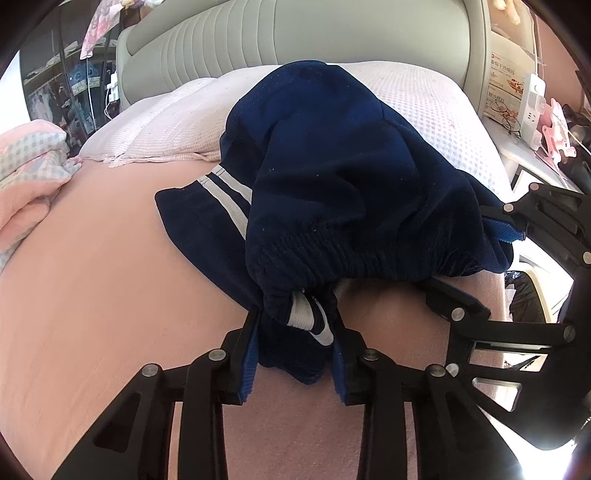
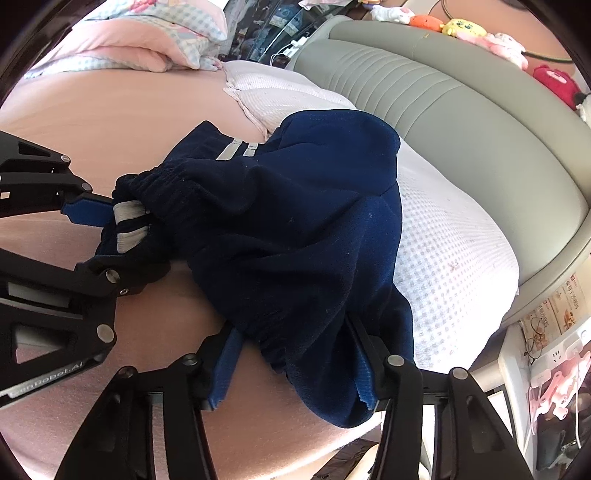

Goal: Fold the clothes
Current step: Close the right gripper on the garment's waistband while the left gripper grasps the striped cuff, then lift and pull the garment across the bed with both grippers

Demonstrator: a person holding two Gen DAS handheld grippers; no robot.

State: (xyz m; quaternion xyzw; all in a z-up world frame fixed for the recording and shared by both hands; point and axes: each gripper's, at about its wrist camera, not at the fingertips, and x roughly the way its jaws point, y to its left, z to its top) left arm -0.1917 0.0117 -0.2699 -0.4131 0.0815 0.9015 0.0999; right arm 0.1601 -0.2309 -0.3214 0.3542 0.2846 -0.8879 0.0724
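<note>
Dark navy track pants (image 1: 332, 177) with white side stripes lie bunched on the pink bed sheet (image 1: 92, 295), their far part draped over a pillow. My left gripper (image 1: 295, 354) is shut on one end of the elastic waistband, where the white stripes (image 1: 303, 317) show between its blue pads. In the right wrist view, that left gripper (image 2: 110, 240) comes in from the left edge. My right gripper (image 2: 295, 365) holds the other end of the waistband (image 2: 306, 354), with cloth filling the space between its fingers. The right gripper (image 1: 480, 266) also appears in the left wrist view.
A white and pink pillow (image 2: 454, 258) rests against the grey padded headboard (image 2: 461, 122). Folded pink bedding (image 2: 140, 40) lies at the far left. Soft toys (image 2: 461, 27) sit on top of the headboard. A bedside shelf (image 1: 532, 96) holds a power strip and glasses.
</note>
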